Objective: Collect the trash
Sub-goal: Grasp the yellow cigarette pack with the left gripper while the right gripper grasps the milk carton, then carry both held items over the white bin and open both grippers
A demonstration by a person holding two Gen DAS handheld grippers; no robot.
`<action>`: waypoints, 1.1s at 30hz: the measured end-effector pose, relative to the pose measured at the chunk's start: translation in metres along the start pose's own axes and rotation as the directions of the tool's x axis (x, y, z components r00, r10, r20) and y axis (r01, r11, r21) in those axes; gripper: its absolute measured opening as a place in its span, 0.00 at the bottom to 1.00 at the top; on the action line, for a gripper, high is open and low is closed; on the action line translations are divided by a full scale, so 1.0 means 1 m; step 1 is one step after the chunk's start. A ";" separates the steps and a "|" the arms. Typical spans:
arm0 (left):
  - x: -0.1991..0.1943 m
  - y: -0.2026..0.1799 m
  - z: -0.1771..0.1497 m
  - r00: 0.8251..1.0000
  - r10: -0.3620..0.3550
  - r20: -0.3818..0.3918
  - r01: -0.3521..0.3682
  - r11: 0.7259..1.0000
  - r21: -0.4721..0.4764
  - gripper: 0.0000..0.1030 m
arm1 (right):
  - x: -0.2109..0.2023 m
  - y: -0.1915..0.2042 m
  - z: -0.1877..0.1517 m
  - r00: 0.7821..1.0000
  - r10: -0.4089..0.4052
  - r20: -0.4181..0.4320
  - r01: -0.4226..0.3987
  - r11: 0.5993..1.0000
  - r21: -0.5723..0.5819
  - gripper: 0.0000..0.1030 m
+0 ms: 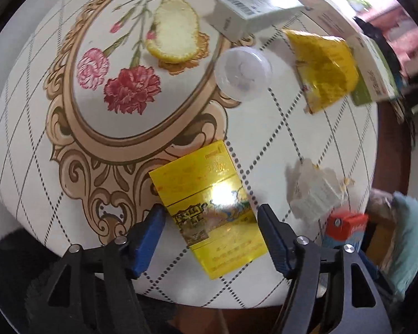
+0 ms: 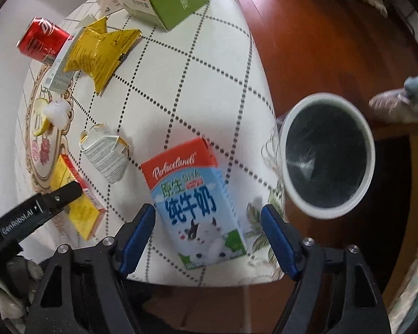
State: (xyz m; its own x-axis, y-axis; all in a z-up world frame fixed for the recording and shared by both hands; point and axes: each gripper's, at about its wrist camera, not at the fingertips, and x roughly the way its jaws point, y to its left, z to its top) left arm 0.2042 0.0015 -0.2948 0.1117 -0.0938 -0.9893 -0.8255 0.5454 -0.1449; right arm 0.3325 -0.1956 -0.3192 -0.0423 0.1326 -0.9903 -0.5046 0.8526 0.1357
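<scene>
Left gripper wide open, straddling yellow box — no grip. Right gripper wide open around milk carton — bin just beside.

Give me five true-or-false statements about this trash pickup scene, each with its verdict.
1. The left gripper has open jaws on either side of the yellow box. True.
2. The right gripper is shut on the red can. False: it is open around the milk carton; the can lies far off.
3. The bin stands on the tablecloth. False: it sits beyond the table's edge, over the wooden floor.
4. The gold wrapper lies between the can and the green box. True.
5. The milk carton stands upright. False: it lies flat.
</scene>
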 end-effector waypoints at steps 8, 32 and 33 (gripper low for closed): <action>0.005 -0.013 -0.006 0.999 0.042 -0.017 -0.044 0.990 -0.132 0.67 | 0.005 0.013 0.000 1.000 -0.003 0.006 0.003 1.000 -0.013 0.59; -0.019 -0.038 -0.065 0.968 0.158 0.197 -0.189 0.970 0.151 0.55 | -0.018 -0.003 -0.004 0.995 0.025 0.092 -0.022 0.999 -0.031 0.56; -0.028 -0.041 -0.072 0.961 0.161 0.226 -0.201 0.965 0.169 0.55 | -0.021 -0.002 -0.004 0.994 0.024 0.106 -0.020 0.999 -0.039 0.56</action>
State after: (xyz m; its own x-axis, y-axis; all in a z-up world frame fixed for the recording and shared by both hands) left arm 0.1949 -0.0784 -0.2598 0.0994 0.1856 -0.9776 -0.7258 0.6856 0.0563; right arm 0.3306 -0.2022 -0.2985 0.0370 0.2056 -0.9779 -0.5366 0.8296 0.1542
